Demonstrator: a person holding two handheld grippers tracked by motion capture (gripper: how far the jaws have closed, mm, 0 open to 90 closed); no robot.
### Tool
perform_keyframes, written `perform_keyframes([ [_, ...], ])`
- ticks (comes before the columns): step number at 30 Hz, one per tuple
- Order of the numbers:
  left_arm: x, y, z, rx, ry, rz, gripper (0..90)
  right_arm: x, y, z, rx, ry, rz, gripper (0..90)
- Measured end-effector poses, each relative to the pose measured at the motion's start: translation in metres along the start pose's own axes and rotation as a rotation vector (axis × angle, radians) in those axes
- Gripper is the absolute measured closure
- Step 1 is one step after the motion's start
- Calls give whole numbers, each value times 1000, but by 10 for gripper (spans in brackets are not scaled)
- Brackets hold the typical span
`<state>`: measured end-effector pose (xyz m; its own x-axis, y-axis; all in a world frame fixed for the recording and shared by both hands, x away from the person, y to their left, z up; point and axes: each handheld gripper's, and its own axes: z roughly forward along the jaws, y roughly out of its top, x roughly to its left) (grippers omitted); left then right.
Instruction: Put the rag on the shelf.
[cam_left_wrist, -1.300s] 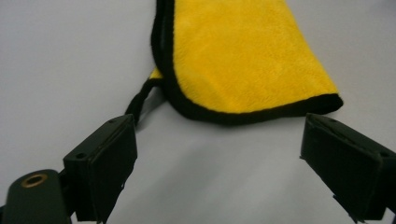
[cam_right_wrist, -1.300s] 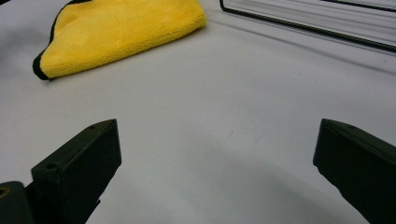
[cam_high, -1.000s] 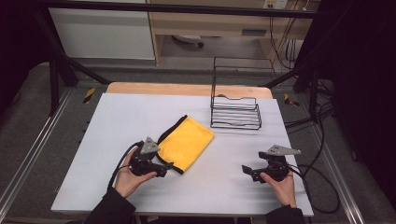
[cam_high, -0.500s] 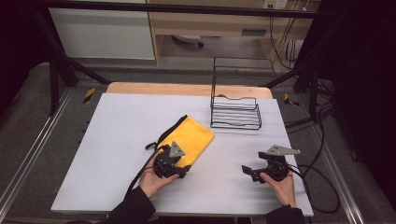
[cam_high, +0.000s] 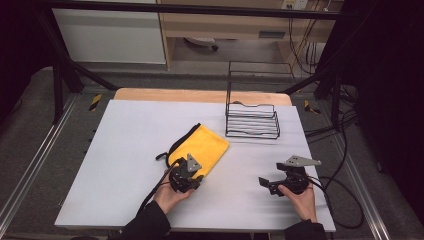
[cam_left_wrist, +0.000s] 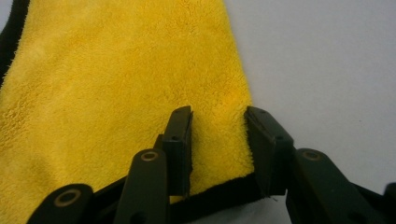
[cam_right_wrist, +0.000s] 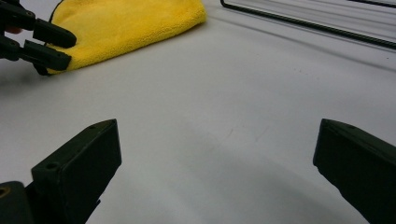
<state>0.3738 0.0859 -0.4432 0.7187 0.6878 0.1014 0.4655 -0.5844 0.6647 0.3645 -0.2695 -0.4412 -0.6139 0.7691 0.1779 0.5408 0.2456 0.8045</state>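
your left gripper (cam_left_wrist: 218, 140) has just been closing over the near corner of the yellow cloth (cam_high: 200, 148) lying mid-table, not yet pinching, so it may catch only the top layer and slip, while your right gripper (cam_high: 267, 183) rests wide apart, empty.

No readable text from my station.
I can make out no words, labels, brands or numbers on anything in my three camera feeds.
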Motion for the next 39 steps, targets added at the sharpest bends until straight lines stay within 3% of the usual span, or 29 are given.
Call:
perform_keyframes([
  [4,-1,2,1,9,26,-7,721,0,0,0,2,1,4,15],
  [11,1,5,1,23,21,-9,821,1,0,1,5,3,5,16],
  [16,14,5,-2,14,-65,-74,849,1,0,1,6,5,5,16],
  [23,14,8,-10,-8,-102,-81,856,0,0,1,10,7,2,18],
  [32,2,12,-19,-18,-185,-66,859,1,0,1,13,12,5,19],
  [39,-14,14,-27,-43,-276,-50,860,1,0,1,16,13,3,20],
])
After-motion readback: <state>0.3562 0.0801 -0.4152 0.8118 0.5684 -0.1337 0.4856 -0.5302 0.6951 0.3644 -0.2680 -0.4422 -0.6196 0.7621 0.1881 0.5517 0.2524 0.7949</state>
